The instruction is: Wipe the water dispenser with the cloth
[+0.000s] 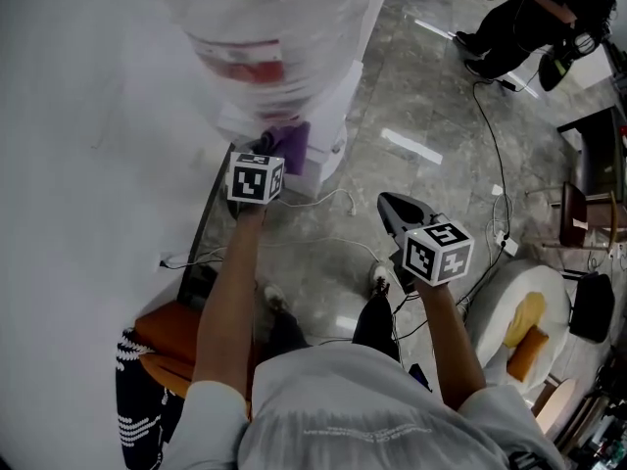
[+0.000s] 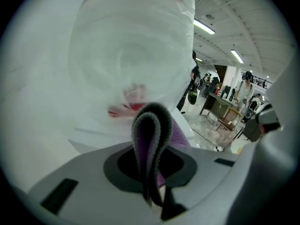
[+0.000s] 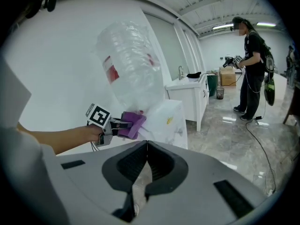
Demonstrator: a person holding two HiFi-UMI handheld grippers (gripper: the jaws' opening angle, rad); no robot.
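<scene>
Purple cloth (image 2: 148, 139) clamped in left gripper (image 3: 123, 124), at water dispenser (image 1: 325, 116)

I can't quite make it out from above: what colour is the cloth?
Purple. The cloth shows best in the right gripper view.

the water bottle (image 1: 257, 37) is blurred and cut off by the head view's top edge, and it hides much of the dispenser (image 1: 326, 155) below it. the cloth (image 1: 293, 145) is partly hidden behind the left gripper (image 1: 272, 155), whose cube covers its jaws there. a bystander (image 1: 534, 13) is cut off at the top edge.
</scene>
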